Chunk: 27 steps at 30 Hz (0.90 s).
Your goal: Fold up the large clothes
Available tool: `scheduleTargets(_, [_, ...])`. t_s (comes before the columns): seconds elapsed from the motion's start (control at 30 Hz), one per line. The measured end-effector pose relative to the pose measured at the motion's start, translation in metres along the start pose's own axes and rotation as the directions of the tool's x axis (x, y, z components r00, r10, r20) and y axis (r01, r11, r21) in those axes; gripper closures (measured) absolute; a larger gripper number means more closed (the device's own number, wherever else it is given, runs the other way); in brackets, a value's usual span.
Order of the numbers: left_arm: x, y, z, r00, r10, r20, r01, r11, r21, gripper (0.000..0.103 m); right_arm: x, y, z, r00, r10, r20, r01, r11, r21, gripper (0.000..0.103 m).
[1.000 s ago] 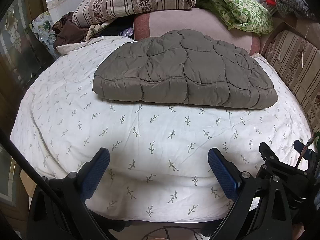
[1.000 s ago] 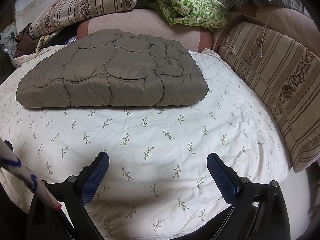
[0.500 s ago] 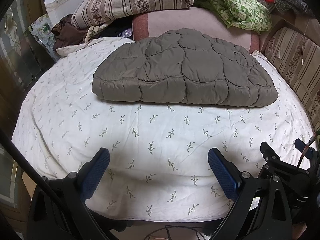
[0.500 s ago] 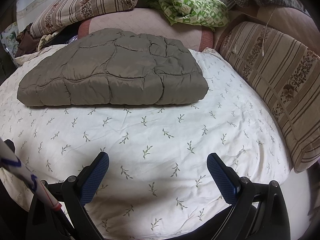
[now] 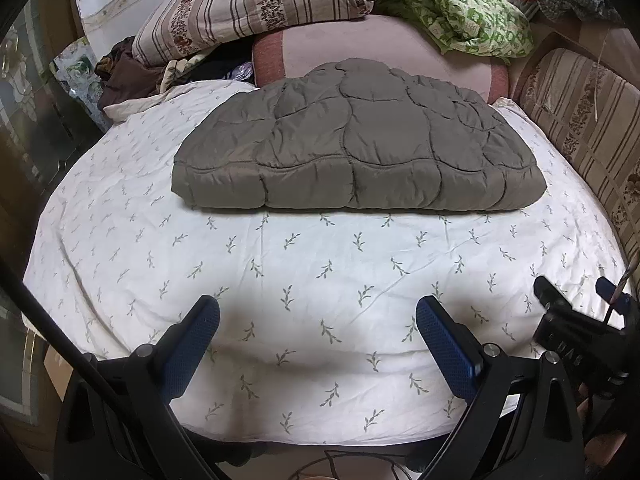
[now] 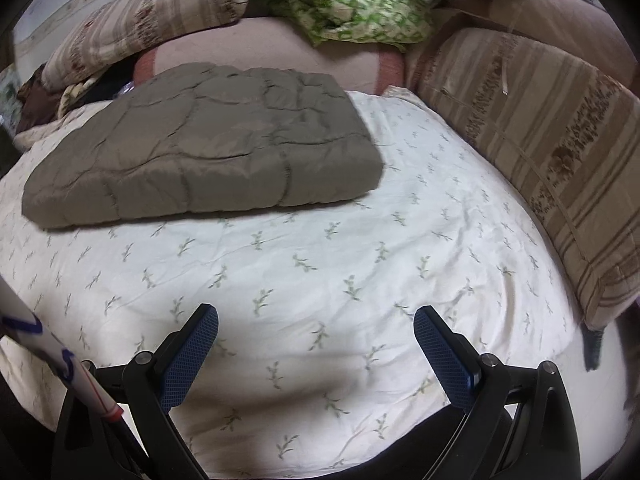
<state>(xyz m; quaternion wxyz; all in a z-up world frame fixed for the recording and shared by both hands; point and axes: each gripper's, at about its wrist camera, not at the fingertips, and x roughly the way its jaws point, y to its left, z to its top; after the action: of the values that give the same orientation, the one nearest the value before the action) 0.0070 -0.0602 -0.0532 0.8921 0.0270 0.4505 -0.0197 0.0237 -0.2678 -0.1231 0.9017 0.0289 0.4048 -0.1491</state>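
Note:
A grey-brown quilted garment [image 5: 356, 148] lies folded into a thick flat rectangle on the far half of the white leaf-print bed sheet [image 5: 312, 272]. The same garment [image 6: 204, 140] shows in the right wrist view, toward the upper left. My left gripper [image 5: 318, 316] hovers open over the near edge of the bed, well short of the garment, nothing between its blue pads. My right gripper [image 6: 316, 324] is also open and empty over the sheet [image 6: 360, 264], its view slightly blurred. The right gripper's black frame [image 5: 576, 332] appears at the right edge of the left wrist view.
Striped pillows [image 5: 256, 4], a pink cushion [image 5: 320, 48] and a green patterned blanket [image 5: 460, 4] are piled behind the garment. A long striped bolster [image 6: 532, 148] lines the right side. Dark clothes [image 5: 124, 76] sit at the back left.
The right wrist view has swung: the garment now sits further left and tilted, with motion blur. The left gripper has hardly moved. Both grippers stay open.

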Motion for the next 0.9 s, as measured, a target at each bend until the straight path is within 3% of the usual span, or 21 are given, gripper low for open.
scheduleTargets(0.53, [-0.004, 0.012, -0.005, 1.0, -0.007, 0.008, 0.007, 1.0, -0.03, 0.005, -0.015, 0.016, 0.001, 0.998, 0.021, 0.053, -0.018, 0.998, -0.055, 0.003])
scheduleTargets(0.9, [0.005, 0.016, -0.004, 1.0, -0.019, -0.002, 0.019, 0.999, -0.049, 0.005, -0.008, 0.025, 0.0, 0.999, 0.023, 0.025, -0.021, 0.996, -0.083, 0.003])
